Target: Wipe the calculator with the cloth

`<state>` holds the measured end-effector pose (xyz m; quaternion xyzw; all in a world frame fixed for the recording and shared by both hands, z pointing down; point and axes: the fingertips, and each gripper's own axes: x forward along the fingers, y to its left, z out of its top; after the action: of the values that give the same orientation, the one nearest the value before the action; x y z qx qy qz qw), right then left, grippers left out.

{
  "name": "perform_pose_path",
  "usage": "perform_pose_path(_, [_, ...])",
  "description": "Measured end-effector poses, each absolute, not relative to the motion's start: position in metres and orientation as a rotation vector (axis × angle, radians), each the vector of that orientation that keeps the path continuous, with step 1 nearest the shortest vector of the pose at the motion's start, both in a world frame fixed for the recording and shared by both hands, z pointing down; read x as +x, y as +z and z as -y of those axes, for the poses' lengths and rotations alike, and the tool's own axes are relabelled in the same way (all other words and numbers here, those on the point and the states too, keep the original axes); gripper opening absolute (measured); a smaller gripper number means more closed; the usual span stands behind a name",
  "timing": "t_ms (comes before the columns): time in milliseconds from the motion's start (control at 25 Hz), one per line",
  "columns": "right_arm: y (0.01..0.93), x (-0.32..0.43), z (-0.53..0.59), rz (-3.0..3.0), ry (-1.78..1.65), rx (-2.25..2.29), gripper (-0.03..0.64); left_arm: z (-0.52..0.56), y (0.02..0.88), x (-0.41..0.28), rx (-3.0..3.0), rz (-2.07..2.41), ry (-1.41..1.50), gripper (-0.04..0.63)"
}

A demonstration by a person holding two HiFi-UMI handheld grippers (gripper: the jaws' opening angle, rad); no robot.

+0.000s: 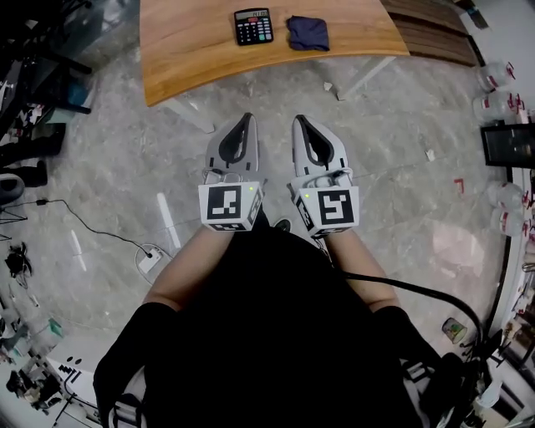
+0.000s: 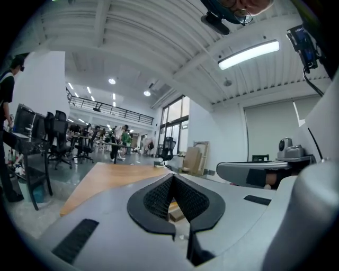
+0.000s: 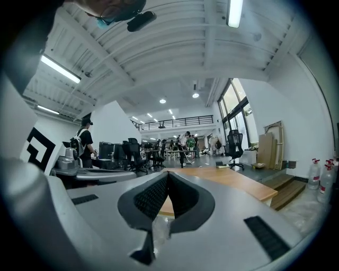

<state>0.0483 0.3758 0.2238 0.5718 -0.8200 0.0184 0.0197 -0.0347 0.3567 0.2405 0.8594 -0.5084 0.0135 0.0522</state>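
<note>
Lying on the far part of a light wooden tabletop [image 1: 192, 42], a black pocket calculator [image 1: 253, 26] with a grey display and coloured keys is seen in the head view. A crumpled dark blue cloth [image 1: 308, 33] is placed just to its right, apart from it by a narrow strip of bare wood. Both are well apart from the two grippers, which are held side by side over the grey stone-patterned floor [image 1: 100, 184], short of the table's near edge. The left gripper [image 1: 247, 118], grey with black ribbed pads, is shown with its jaws pressed together at the tips, and nothing is caught between them. The right gripper [image 1: 298, 119], of the same make, is likewise closed tip to tip and empty. Both are pointed level toward the table. A white marker cube [image 1: 229, 206] is carried at the rear of the left one.
</note>
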Motion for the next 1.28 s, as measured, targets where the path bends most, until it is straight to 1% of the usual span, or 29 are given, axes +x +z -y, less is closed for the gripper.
perform_pose_path(360, [0.248, 0.034, -0.212, 2.51, 0.119, 1.744, 0.015, -0.19, 0.263, -0.041, 2.598, 1.485, 0.066, 0.006])
perform_pose_path(560, [0.255, 0.028, -0.14, 2.473, 0.168, 1.789, 0.015, -0.122, 0.268, -0.051, 2.6, 1.438, 0.092, 0.006])
perform_pose_path(760, [0.256, 0.026, -0.093, 2.43, 0.171, 1.822, 0.015, -0.077, 0.273, -0.057, 2.605, 1.41, 0.108, 0.006])
perform_pose_path(1280, [0.285, 0.039, -0.02, 2.457, 0.248, 1.766, 0.015, -0.018, 0.307, -0.05, 2.528, 1.464, 0.206, 0.006])
